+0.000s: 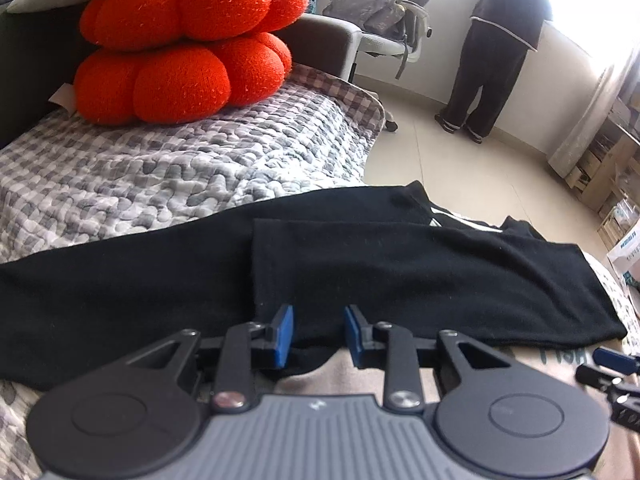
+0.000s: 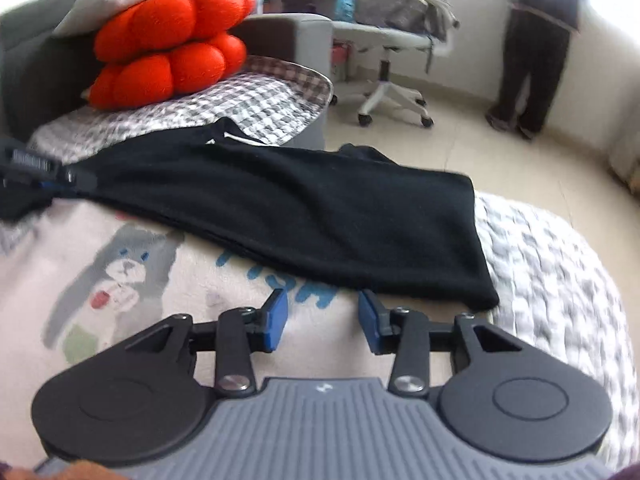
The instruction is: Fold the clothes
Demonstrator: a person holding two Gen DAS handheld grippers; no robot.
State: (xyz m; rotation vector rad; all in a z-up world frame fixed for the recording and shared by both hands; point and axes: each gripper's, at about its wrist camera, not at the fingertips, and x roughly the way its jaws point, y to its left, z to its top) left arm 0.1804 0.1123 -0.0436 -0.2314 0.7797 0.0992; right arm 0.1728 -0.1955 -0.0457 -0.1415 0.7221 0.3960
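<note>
I'm hovering my right tool (image 2: pixel 322 320), jaws apart and empty, just short of the garment's (image 2: pixel 304 204) near hem. It's lying lengthwise along the bed's (image 2: pixel 560 280) front edge. My left tool (image 1: pixel 318 334) is straddling its hem, pads not pressing.

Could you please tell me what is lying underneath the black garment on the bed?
Under the black garment lie a cartoon-cat blanket and a grey checked quilt. Anything beneath its middle is covered.

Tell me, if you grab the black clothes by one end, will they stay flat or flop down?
Probably flop: the black garment lies limp, draping over the blanket. It looks knitted and soft, so likely light and not slippery.
</note>
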